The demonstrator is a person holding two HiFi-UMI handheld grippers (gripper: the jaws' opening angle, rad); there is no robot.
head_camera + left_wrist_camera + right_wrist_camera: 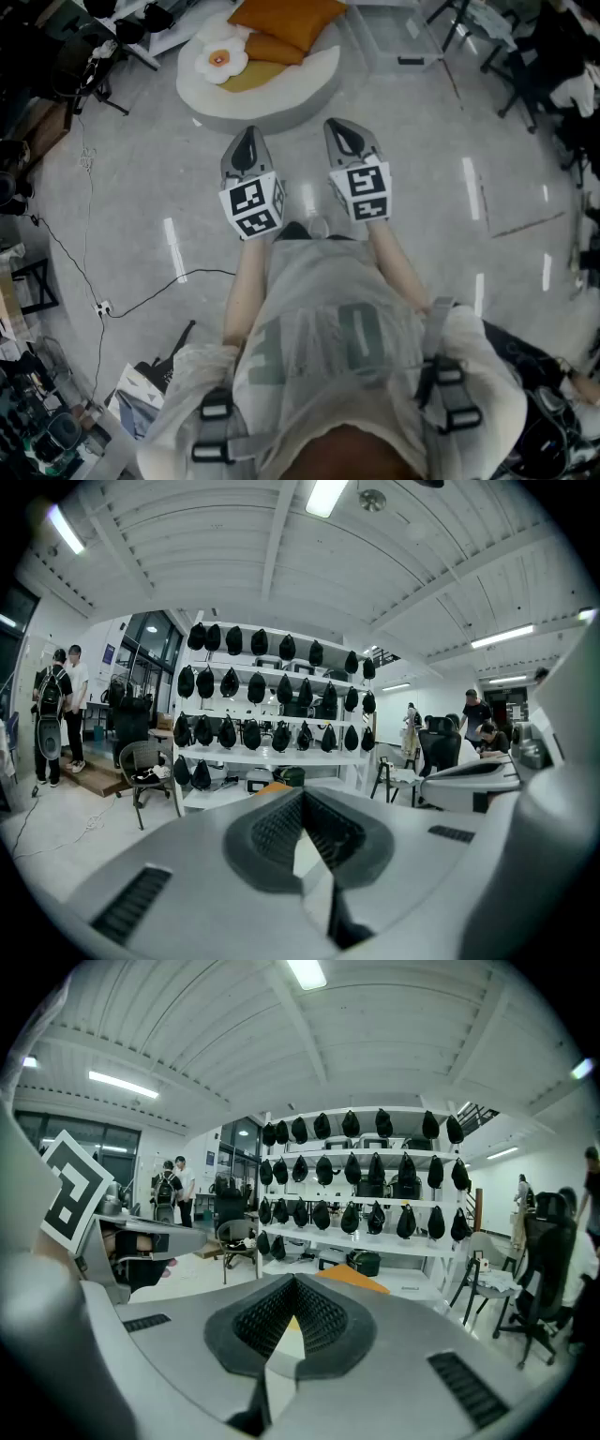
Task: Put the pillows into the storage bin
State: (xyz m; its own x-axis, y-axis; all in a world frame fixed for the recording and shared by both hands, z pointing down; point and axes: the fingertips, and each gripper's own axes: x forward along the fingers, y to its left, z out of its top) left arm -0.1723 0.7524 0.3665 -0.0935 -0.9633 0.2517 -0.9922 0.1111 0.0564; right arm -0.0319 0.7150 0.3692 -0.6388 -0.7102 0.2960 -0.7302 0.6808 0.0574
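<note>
Both claws are shut tight, w/ nothing held: left gripper [248, 142] & right gripper [349, 139] are kept side by side. The orange pillows [286, 19] are seen at 12 o'clock, piled on a round white pad [281, 94], w/ a flower pillow [220, 58] at 11. What looks like a clear bin [394, 42] is at 1. Pillows are prob. soft, light & squishy. A corner should be pinched, as the middle is likely too fat.
</note>
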